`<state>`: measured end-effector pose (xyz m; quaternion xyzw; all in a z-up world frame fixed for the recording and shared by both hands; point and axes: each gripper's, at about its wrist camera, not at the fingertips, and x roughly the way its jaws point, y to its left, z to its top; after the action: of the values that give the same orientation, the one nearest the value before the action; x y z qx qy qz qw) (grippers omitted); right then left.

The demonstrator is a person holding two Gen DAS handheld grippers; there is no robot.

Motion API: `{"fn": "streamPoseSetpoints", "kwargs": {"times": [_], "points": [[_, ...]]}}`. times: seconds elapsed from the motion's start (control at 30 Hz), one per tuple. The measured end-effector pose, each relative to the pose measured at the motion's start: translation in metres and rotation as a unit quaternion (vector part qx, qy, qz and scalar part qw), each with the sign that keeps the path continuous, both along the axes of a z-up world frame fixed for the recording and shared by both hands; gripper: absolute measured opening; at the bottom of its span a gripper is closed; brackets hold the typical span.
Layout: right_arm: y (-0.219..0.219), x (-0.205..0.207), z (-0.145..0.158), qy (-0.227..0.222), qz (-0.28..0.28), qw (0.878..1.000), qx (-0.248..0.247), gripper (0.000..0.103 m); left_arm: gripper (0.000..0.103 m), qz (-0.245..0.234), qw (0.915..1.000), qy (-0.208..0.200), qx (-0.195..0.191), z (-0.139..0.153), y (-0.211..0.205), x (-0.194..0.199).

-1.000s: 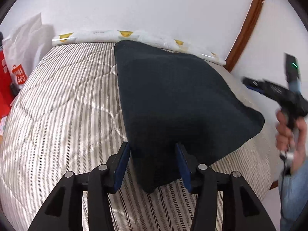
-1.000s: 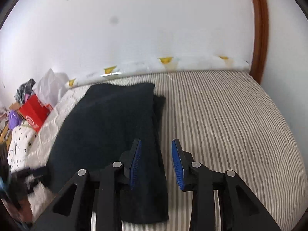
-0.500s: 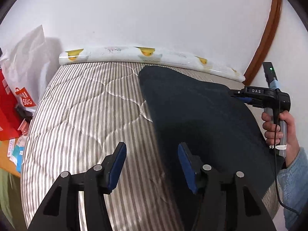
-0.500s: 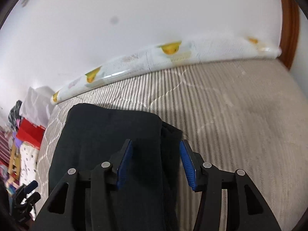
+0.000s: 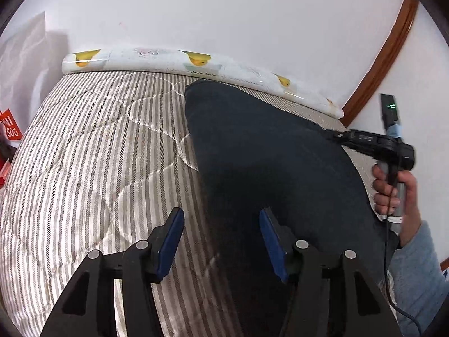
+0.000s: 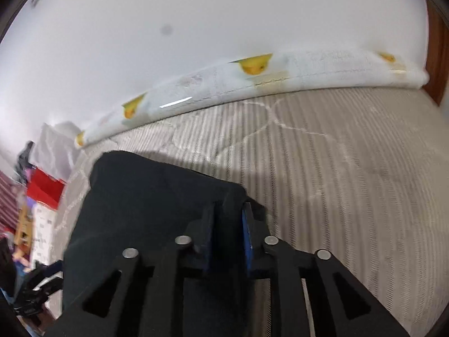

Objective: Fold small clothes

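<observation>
A dark navy garment (image 5: 269, 151) lies flat on the striped mattress (image 5: 98, 151). My left gripper (image 5: 221, 241) is open above the garment's near left edge, with one finger over the cloth and the other over the mattress. Its pads do not press on anything. My right gripper (image 6: 228, 233) sits at the garment's far right corner (image 6: 157, 196), its jaws closing with a fold of the cloth pinched between the blue pads. The left wrist view also shows that right gripper (image 5: 334, 136) at the garment's right edge, with a hand (image 5: 393, 188) holding it.
A white roll with yellow prints (image 5: 196, 61) lies along the wall behind the mattress. A brown wooden frame (image 5: 384, 53) stands at the right. A red bag (image 6: 45, 188), a white plastic bag (image 6: 56, 146) and clutter sit beyond the mattress's left side.
My left gripper let go of the lifted fold, which now lies flat, and drew back toward the left edge. My right gripper came down onto the far corner and closed on it.
</observation>
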<state>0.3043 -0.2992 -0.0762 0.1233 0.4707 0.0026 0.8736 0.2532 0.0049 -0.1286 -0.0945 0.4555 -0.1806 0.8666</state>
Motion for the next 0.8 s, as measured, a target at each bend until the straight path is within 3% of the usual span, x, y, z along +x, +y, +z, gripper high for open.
{"fn": "streamPoseSetpoints", "kwargs": {"times": [0.03, 0.1, 0.17, 0.33, 0.37, 0.43, 0.53, 0.63, 0.73, 0.8], "points": [[-0.001, -0.009, 0.007, -0.005, 0.000, 1.000, 0.005, 0.029, 0.055, -0.002, 1.0000, 0.000, 0.003, 0.000, -0.002, -0.004], [-0.001, -0.027, 0.016, -0.009, 0.009, 1.000, 0.022, 0.045, 0.055, -0.002, 1.0000, -0.001, 0.008, 0.000, -0.003, -0.010], [0.001, -0.045, 0.020, -0.010, 0.016, 0.999, 0.031, 0.051, 0.055, -0.003, 1.0000, 0.000, 0.007, 0.001, -0.005, -0.017], [0.005, -0.073, 0.003, 0.028, 0.029, 0.997, 0.061, 0.051, 0.060, 0.001, 1.0000, 0.004, 0.001, 0.002, -0.003, -0.035], [0.006, -0.075, -0.001, 0.029, 0.031, 0.997, 0.067, 0.050, 0.060, 0.002, 1.0000, 0.005, 0.000, 0.002, -0.003, -0.038], [0.010, -0.077, -0.003, 0.019, 0.063, 0.994, 0.086, 0.010, 0.061, 0.007, 0.9999, 0.008, 0.002, 0.001, -0.003, -0.042], [0.000, -0.088, 0.008, -0.017, 0.052, 0.996, 0.067, 0.007, 0.062, 0.010, 0.9999, 0.013, 0.002, 0.002, -0.003, -0.048], [0.000, -0.088, 0.006, -0.006, 0.036, 0.997, 0.068, 0.007, 0.062, 0.011, 0.9998, 0.010, 0.015, 0.004, -0.006, -0.053], [0.011, -0.100, 0.015, -0.002, 0.034, 0.999, 0.017, 0.013, 0.062, 0.017, 0.9993, 0.004, 0.034, 0.007, -0.011, -0.059], [0.014, -0.118, 0.023, -0.015, 0.041, 0.999, 0.015, 0.018, 0.062, 0.019, 0.9989, -0.002, 0.043, 0.009, -0.014, -0.061]]}}
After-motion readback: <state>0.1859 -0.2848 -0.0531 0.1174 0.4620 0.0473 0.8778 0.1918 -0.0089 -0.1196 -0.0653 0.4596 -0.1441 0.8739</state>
